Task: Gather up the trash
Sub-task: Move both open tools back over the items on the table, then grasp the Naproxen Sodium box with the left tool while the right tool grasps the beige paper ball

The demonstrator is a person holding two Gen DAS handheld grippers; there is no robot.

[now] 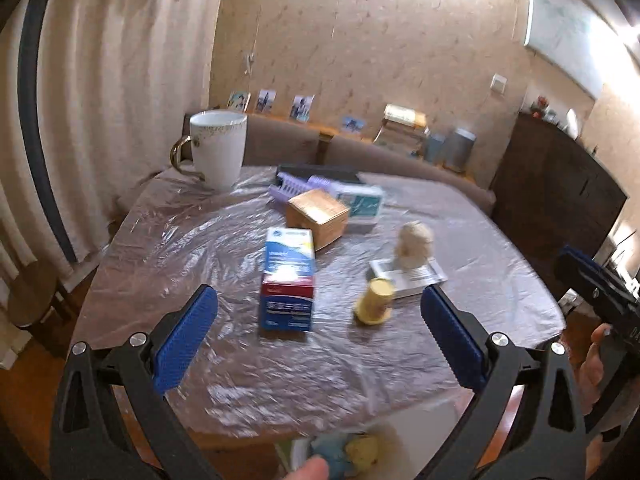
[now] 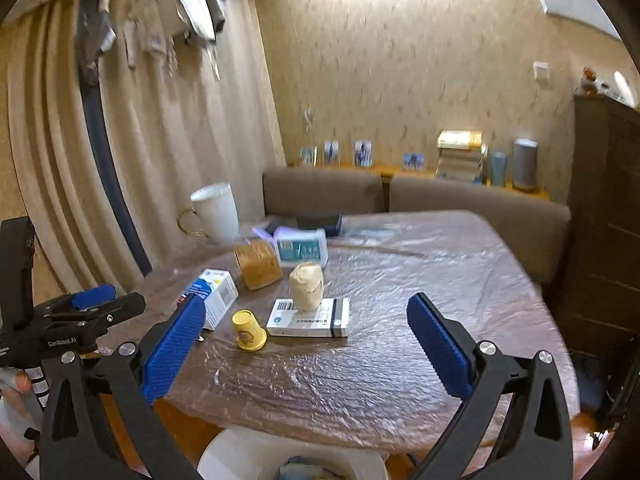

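Note:
My left gripper (image 1: 318, 292) stands open above the near edge of the film-covered table (image 1: 280, 380), nothing between its blue pads. My right gripper (image 2: 306, 301) is open and empty too, held beside it; its side shows at the right edge (image 1: 592, 280) of the left wrist view. On the table stand a blue, white and red carton (image 1: 288, 280), an upturned yellow cup (image 1: 376, 300) and a crumpled beige paper ball (image 1: 414, 246) resting on a flat white box (image 1: 424, 276). Below both grippers is a white bin (image 2: 240, 448) with blue and yellow scraps (image 1: 352, 452) inside.
Farther back sit a brown cardboard box (image 1: 320, 216), a teal and white box (image 1: 360, 202), a lilac plastic item (image 1: 288, 190) and a white mug (image 1: 218, 148). A brown sofa (image 2: 480, 200) runs behind the table, curtains hang left, and a dark cabinet (image 2: 604, 220) stands right.

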